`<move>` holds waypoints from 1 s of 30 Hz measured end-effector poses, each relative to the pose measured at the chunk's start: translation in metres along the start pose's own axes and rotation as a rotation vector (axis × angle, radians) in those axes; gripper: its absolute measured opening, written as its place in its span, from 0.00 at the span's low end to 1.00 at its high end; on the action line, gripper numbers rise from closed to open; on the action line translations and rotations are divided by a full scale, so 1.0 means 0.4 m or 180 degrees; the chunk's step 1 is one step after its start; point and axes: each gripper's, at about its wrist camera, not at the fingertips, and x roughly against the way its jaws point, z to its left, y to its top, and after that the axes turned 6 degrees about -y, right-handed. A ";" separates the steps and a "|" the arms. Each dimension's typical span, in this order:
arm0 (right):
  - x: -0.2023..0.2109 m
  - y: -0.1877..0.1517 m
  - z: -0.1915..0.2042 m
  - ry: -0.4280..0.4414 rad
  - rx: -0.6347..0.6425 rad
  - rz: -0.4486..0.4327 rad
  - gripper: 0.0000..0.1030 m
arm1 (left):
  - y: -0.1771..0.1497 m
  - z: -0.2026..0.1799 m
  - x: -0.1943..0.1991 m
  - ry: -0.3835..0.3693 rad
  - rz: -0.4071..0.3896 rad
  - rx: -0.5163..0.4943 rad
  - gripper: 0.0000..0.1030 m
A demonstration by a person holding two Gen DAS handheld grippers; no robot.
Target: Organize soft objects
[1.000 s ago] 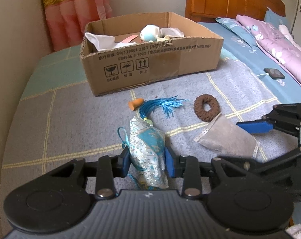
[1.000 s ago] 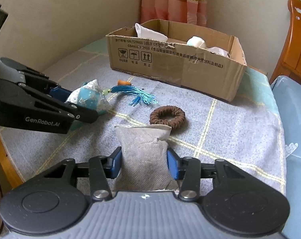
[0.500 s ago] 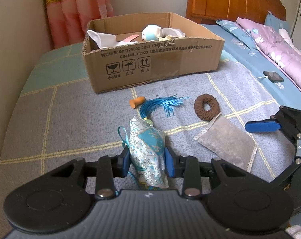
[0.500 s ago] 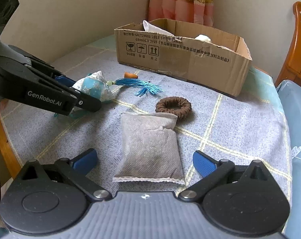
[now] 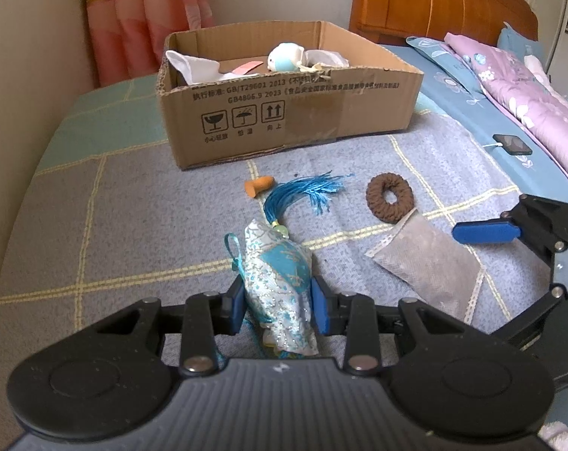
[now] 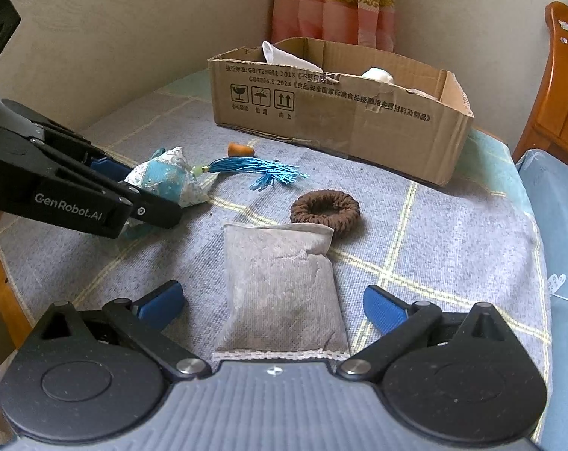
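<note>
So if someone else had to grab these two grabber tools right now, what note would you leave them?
Left gripper: shut on the blue sachet, which lies on the grey blanket.
Right gripper: open; its jaws have just been opening. The grey pouch lies loose between them on the blanket.
Done: a few soft things, including a white cloth, are in the cardboard box.
Left: sachet, pouch, brown hair tie and small orange piece are still outside the box.
</note>
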 end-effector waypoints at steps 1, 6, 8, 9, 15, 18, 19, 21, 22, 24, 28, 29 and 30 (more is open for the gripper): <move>0.004 0.001 0.001 0.0020 0.0011 -0.0012 0.92 | 0.000 0.001 0.000 0.0001 0.0005 -0.0003 0.33; 0.007 0.013 -0.001 0.0068 0.0026 -0.0004 0.82 | 0.005 0.005 -0.003 -0.0005 0.0010 -0.0003 0.33; 0.007 0.019 -0.006 0.0070 -0.0001 -0.0003 0.72 | 0.006 0.006 -0.002 -0.0041 -0.0004 0.0005 0.29; 0.008 0.021 -0.007 0.0054 0.0001 0.0000 0.69 | 0.007 0.006 0.000 -0.0057 -0.0008 0.0001 0.28; 0.024 0.032 -0.006 -0.0013 0.0047 0.0029 0.45 | 0.021 -0.008 0.028 -0.0062 -0.0022 -0.0104 0.28; 0.037 0.036 -0.005 -0.0007 0.0080 0.0007 0.41 | 0.033 -0.020 0.052 -0.0058 -0.0014 -0.0191 0.28; 0.045 0.038 -0.006 0.0019 0.0085 -0.0005 0.41 | 0.038 -0.024 0.061 -0.0053 -0.0011 -0.0225 0.28; 0.060 0.046 -0.008 0.0053 0.0093 -0.0033 0.40 | 0.052 -0.031 0.079 -0.0033 -0.0008 -0.0292 0.28; 0.073 0.051 -0.010 0.0072 0.0115 -0.0065 0.40 | 0.059 -0.033 0.087 -0.0040 -0.0021 -0.0324 0.28; 0.095 0.060 -0.012 0.0092 0.0167 -0.0130 0.40 | 0.080 -0.039 0.107 -0.0063 -0.0063 -0.0385 0.28; 0.142 0.086 -0.020 0.0071 0.0321 -0.0290 0.40 | 0.150 -0.047 0.136 -0.0056 -0.0214 -0.0511 0.28; 0.150 0.094 -0.025 0.0063 0.0343 -0.0320 0.40 | 0.178 -0.051 0.140 -0.0042 -0.0267 -0.0568 0.28; 0.156 0.100 -0.030 0.0055 0.0349 -0.0341 0.39 | 0.201 -0.054 0.143 -0.0027 -0.0319 -0.0613 0.28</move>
